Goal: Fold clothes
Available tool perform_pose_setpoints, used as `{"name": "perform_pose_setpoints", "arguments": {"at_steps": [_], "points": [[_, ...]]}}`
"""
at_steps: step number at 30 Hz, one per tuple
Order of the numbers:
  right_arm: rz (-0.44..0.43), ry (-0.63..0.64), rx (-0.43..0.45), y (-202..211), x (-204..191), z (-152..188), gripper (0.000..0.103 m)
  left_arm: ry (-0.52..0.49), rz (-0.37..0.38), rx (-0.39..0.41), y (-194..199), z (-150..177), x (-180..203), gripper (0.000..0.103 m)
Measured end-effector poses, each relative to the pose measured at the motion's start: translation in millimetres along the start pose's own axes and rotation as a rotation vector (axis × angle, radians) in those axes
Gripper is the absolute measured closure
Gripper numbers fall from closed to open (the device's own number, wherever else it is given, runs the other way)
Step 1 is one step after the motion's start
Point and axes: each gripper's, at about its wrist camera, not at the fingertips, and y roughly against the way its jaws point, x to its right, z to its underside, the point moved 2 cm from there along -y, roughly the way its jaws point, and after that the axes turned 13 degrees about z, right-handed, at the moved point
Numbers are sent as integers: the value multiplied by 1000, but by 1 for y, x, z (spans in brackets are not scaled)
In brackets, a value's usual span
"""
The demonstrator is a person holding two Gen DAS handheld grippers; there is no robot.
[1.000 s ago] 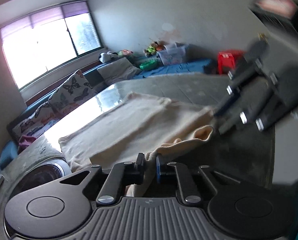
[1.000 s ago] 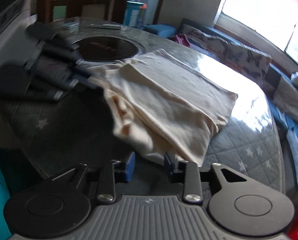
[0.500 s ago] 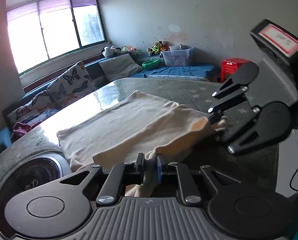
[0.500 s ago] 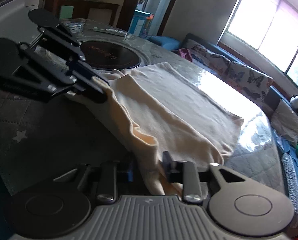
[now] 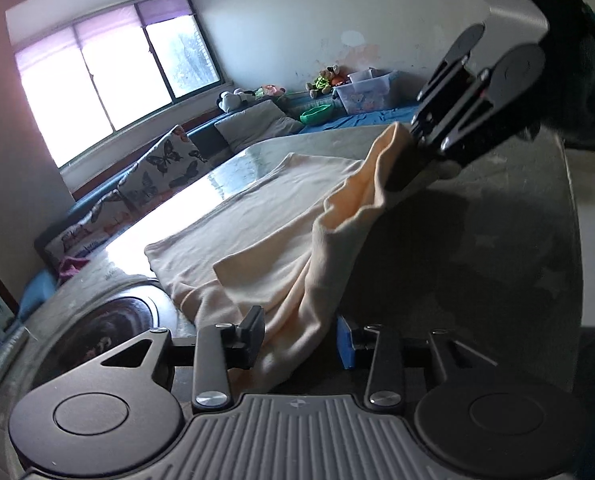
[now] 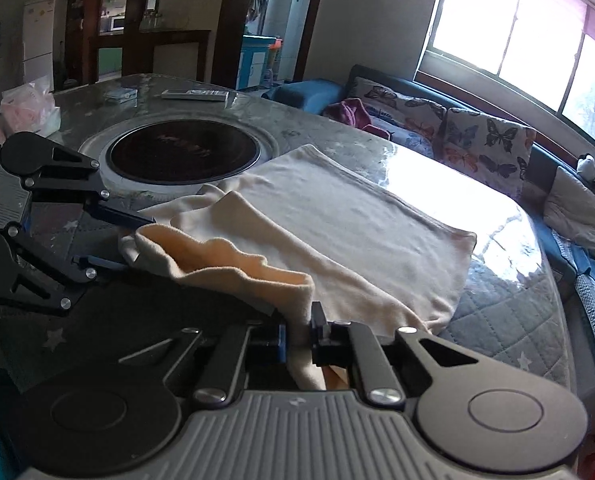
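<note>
A cream garment lies partly folded on the round table, its near edge lifted; it also shows in the right wrist view. My left gripper is open, its jaws apart with the cloth's corner draped loosely between them. It also shows at the left of the right wrist view. My right gripper is shut on the garment's other near corner and holds it above the table. It also shows at the upper right of the left wrist view.
A dark round hotplate is set in the table's middle, beside the garment. A tissue pack and a remote lie at the far side. A sofa with butterfly cushions runs under the window.
My left gripper has opened and let the cloth corner go slack. My right gripper has shut on its corner and lifted it higher.
</note>
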Motion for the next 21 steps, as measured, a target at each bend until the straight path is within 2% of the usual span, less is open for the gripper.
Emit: {"name": "perform_pose_setpoints", "arguments": {"at_steps": [5, 7, 12, 21], "points": [[14, -2, 6, 1, -2, -1, 94, -19, 10, 2, 1, 5, -2, 93], [16, 2, 11, 3, -4, 0, 95, -12, 19, 12, 4, 6, -3, 97], [6, -3, 30, 18, -4, 1, 95, 34, 48, 61, 26, 2, -3, 98], [-101, 53, 32, 88, -10, 5, 95, 95, 127, 95, 96, -8, 11, 99]]}}
